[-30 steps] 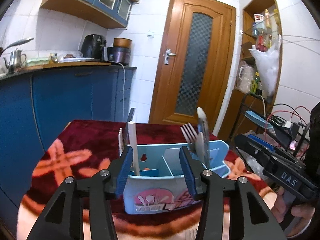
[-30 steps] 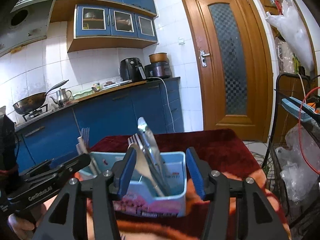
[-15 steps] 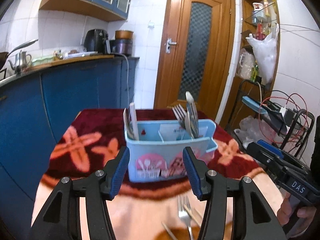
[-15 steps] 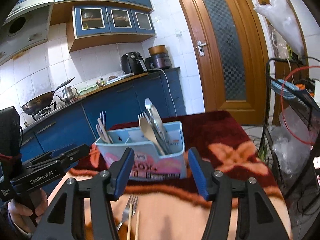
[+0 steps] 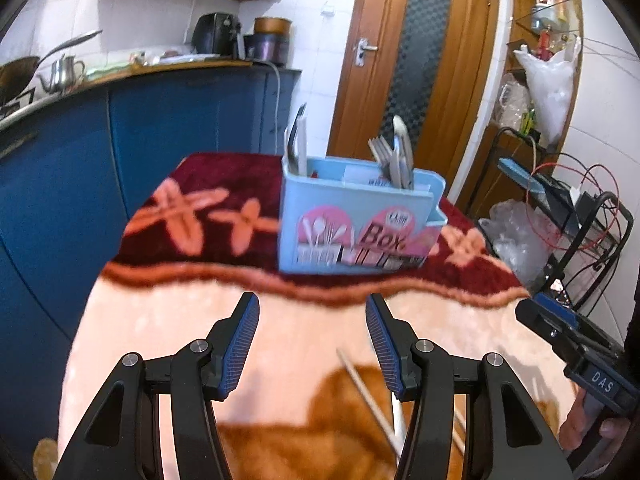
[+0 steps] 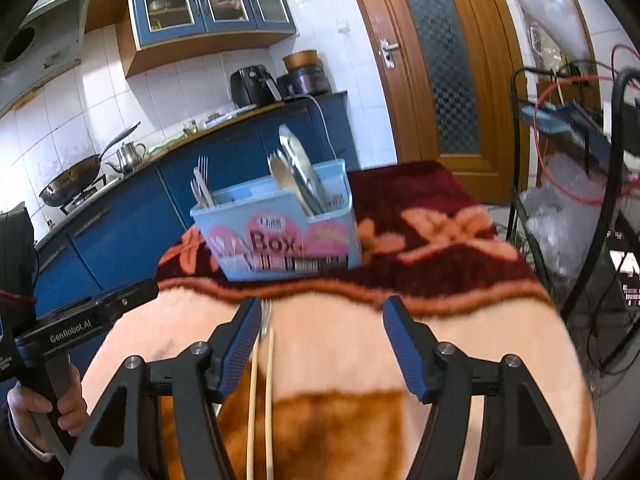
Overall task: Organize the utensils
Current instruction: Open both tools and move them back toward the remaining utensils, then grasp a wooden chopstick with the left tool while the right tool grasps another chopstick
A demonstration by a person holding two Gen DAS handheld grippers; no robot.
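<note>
A light blue utensil box (image 5: pixel 356 224) stands upright on the patterned blanket, holding forks, spoons and knives; it also shows in the right wrist view (image 6: pixel 280 232). My left gripper (image 5: pixel 312 344) is open and empty, held short of the box above the blanket. A chopstick (image 5: pixel 368 396) and a white utensil lie on the blanket near its right finger. My right gripper (image 6: pixel 320 344) is open and empty. A pair of chopsticks (image 6: pixel 260 400) and a fork (image 6: pixel 265 316) lie by its left finger.
The blanket-covered table (image 5: pixel 160 320) ends at blue kitchen cabinets (image 5: pixel 80 160) on the left. A wire rack with cables and bags (image 5: pixel 560 220) stands on the right. A wooden door (image 5: pixel 412 60) is behind. The other gripper shows at each view's edge (image 6: pixel 80 320).
Both grippers have pulled back from the box toward the near side of the table and tilted down. Loose chopsticks and a fork have come into view below them.
</note>
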